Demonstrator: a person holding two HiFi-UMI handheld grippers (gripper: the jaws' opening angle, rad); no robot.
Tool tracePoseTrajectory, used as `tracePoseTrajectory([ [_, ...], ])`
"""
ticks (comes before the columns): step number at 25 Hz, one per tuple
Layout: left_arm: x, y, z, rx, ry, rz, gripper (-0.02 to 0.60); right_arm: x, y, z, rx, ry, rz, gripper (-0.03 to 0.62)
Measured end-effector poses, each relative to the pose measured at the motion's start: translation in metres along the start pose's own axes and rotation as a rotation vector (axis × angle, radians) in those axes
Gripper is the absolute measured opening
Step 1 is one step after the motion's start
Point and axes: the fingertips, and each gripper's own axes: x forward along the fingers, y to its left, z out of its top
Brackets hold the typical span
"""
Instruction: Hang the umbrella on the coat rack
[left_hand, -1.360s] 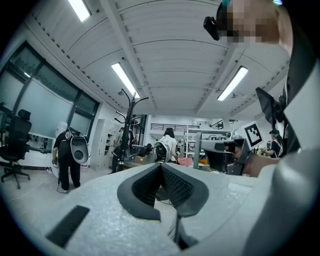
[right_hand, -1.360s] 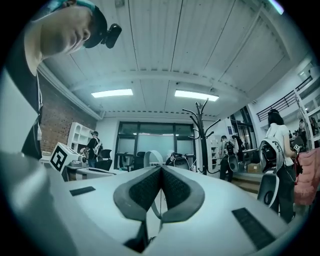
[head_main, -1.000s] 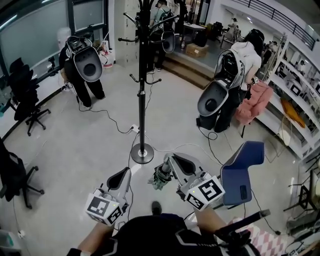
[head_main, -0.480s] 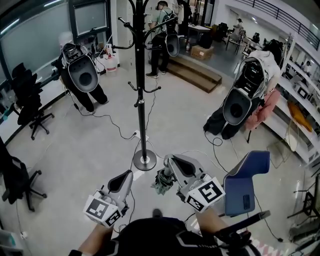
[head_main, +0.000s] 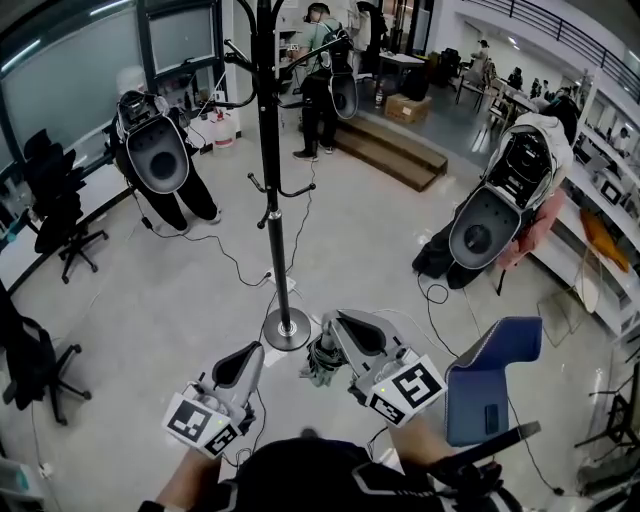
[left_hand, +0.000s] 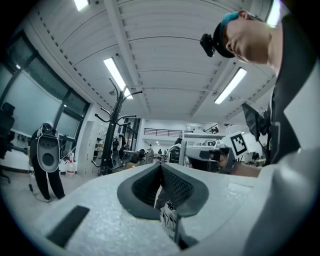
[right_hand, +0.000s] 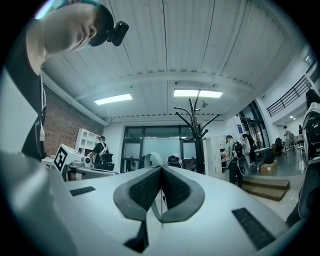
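Note:
A black coat rack (head_main: 268, 170) stands on the floor ahead, its round base (head_main: 286, 329) just beyond my grippers. A folded dark umbrella (head_main: 321, 358) dangles under my right gripper (head_main: 328, 324), close to the right of that base. In the right gripper view, the right gripper (right_hand: 161, 170) is shut on the umbrella's pale strap loop (right_hand: 152, 161), and the rack (right_hand: 199, 137) rises ahead of it. My left gripper (head_main: 249, 352) is lower left of the base. The left gripper view shows the left gripper (left_hand: 161, 168) shut with nothing in it, and the rack (left_hand: 113, 131) to its left.
A blue chair (head_main: 490, 375) stands to my right. Cables (head_main: 232, 257) trail over the floor round the rack. Bent-over persons with grey packs are at the back left (head_main: 158, 155) and at the right (head_main: 492, 220). Black office chairs (head_main: 55, 215) line the left side; steps (head_main: 395, 152) lie beyond.
The rack's base now lies closer to my grippers and further left in view. The right gripper still holds the umbrella. The person at the right shifted rightward.

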Motion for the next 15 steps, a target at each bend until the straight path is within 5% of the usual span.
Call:
tracePoseTrajectory([
  [15, 0.031, 0.067, -0.001, -0.031, 0.002, 0.055, 0.011, 0.049, -0.034, 0.001, -0.014, 0.0, 0.004, 0.008],
])
